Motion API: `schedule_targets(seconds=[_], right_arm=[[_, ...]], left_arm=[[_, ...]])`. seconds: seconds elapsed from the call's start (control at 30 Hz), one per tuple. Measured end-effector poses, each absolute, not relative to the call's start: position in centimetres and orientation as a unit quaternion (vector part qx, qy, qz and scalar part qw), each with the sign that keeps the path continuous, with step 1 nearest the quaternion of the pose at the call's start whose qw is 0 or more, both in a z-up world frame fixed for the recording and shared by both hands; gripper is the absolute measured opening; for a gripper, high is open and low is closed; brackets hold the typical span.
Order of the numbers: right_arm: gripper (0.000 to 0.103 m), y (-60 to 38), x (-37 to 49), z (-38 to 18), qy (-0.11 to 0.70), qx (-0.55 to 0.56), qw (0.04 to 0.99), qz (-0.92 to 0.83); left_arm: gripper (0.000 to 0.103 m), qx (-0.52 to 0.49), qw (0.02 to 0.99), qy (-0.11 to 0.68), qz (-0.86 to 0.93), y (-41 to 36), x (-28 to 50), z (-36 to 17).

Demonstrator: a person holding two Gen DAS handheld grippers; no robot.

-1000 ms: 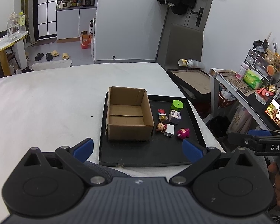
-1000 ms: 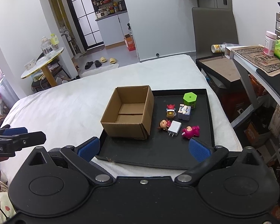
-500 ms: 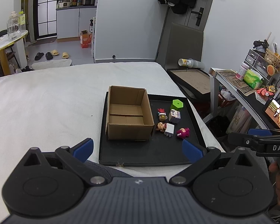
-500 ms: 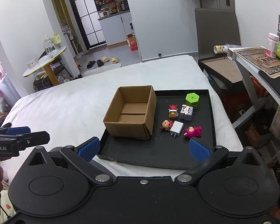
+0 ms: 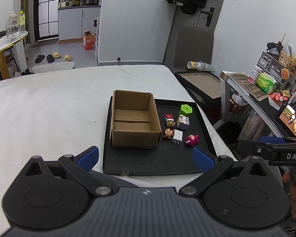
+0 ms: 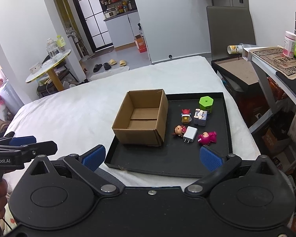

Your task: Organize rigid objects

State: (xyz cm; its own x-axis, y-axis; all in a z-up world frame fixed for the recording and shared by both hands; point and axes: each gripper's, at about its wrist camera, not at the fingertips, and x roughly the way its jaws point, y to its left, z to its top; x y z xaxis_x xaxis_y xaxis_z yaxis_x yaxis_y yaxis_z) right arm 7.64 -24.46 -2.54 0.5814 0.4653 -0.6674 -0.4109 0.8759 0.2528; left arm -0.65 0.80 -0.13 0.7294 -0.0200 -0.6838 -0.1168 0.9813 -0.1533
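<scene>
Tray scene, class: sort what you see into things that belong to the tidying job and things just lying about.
Job: box, green block, charger, pink toy, doll, red figure, grey cube, tray.

Lying about: slippers, tipped cup, jar.

Left gripper (image 5: 145, 157) and right gripper (image 6: 153, 159) hover level, fingers spread wide, empty.

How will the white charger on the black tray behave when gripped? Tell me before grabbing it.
The white charger looks like a rigid block lying flat, so it probably won't roll or tip. Its smooth, glossy shell may slip between pads. It's likely light; its prongs face the tray's near edge.
</scene>
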Motion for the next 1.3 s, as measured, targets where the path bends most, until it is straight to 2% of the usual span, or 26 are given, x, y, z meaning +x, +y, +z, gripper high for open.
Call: schedule_targets(seconds=[0.5,1.3], right_arm=[[0.103,-24.8,8.2,-3.5,0.388,0.029,0.894,0.221],[0.103,-26.1,13.8,-7.4,0.416,0.071,0.888,0.183]], left_arm=[[0.101,-0.093,0.920,0.381,0.022,1.0,1.1,-1.4],[0.101,-0.112,0.898,0.423,0.038,3.1,7.4,-4.8]])
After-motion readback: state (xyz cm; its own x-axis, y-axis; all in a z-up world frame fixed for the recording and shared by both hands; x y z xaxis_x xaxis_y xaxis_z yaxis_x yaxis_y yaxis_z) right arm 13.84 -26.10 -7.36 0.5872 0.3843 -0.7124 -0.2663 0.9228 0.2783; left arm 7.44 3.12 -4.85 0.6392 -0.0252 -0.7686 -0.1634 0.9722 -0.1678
